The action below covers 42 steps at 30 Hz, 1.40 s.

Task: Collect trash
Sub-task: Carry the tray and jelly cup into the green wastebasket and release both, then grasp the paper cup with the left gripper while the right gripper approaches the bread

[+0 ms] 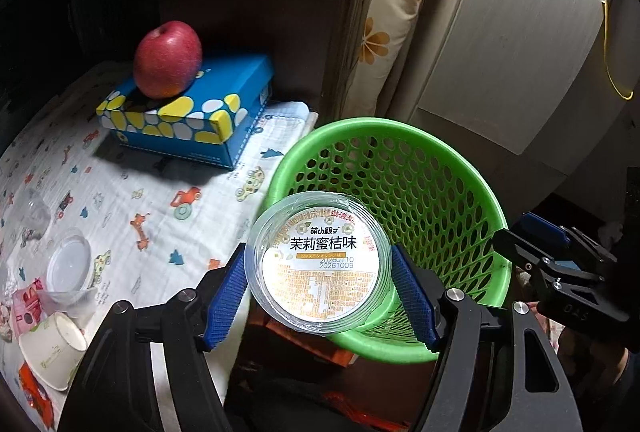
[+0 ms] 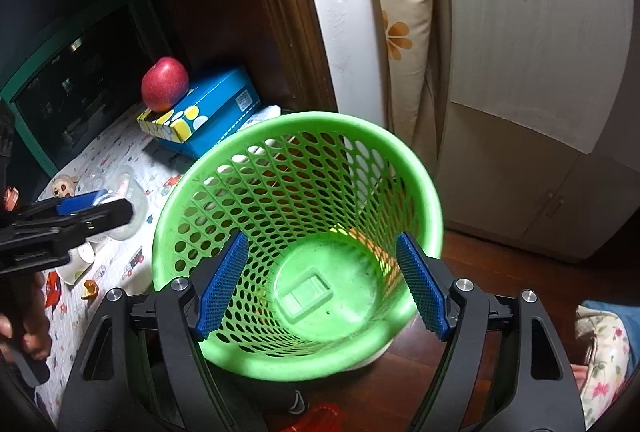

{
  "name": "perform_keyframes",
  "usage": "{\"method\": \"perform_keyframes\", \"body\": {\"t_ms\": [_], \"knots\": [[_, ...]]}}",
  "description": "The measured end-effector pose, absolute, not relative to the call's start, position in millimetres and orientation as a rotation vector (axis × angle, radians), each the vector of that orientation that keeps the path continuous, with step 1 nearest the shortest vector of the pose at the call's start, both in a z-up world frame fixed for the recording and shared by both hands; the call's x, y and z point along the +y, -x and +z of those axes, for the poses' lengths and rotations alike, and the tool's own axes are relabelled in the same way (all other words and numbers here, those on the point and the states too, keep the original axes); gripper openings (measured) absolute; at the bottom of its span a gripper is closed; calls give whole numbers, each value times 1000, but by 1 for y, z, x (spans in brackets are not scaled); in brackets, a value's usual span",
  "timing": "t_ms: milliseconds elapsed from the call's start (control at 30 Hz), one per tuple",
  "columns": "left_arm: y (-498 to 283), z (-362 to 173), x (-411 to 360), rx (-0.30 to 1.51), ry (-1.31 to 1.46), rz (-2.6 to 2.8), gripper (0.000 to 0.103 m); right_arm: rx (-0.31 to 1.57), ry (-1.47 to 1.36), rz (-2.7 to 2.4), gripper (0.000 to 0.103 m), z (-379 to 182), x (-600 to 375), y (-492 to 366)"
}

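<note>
Jelly cup [image 1: 320, 264], clear w/ printed lid, is pinched by left gripper [image 1: 322, 292] at lower centre, held by green mesh bin [image 1: 460, 167] rim, prob. for dropping. Right gripper [image 2: 322, 288] is kept spread, empty, framing bin.

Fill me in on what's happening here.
Someone is clearing trash off a bedside surface. The left tool grips a clear plastic jelly cup and holds it by the rim of the green mesh bin, not yet dropped. The right tool hangs open over the bin, holding nothing. A paper cup and plastic lid lie on the patterned cloth.
</note>
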<state>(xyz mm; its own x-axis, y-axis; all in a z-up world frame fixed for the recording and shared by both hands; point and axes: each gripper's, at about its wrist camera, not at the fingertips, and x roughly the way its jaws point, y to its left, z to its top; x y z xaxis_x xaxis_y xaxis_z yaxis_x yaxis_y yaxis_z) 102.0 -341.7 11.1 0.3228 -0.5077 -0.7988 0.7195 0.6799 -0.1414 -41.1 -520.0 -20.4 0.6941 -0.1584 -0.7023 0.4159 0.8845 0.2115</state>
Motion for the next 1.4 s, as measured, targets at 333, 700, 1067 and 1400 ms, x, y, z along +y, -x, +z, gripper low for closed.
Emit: {"method": "perform_keyframes", "body": {"t_ms": [333,700,1067,1400], "knots": [[-90,-13,-389,1006,-284,-895,72,726,-412,-365,77,-26,-539,59],[-89,-8,-375,1008,-232,-896,79,708,-412,-352,77,-20,-537,61],[-102,12,-293,949,-181,-726,79,708,-355,-219,77,-4,-491,30],[-119,10,-199,931,-81,-531,79,740,-270,-53,77,0,-421,-12]]}}
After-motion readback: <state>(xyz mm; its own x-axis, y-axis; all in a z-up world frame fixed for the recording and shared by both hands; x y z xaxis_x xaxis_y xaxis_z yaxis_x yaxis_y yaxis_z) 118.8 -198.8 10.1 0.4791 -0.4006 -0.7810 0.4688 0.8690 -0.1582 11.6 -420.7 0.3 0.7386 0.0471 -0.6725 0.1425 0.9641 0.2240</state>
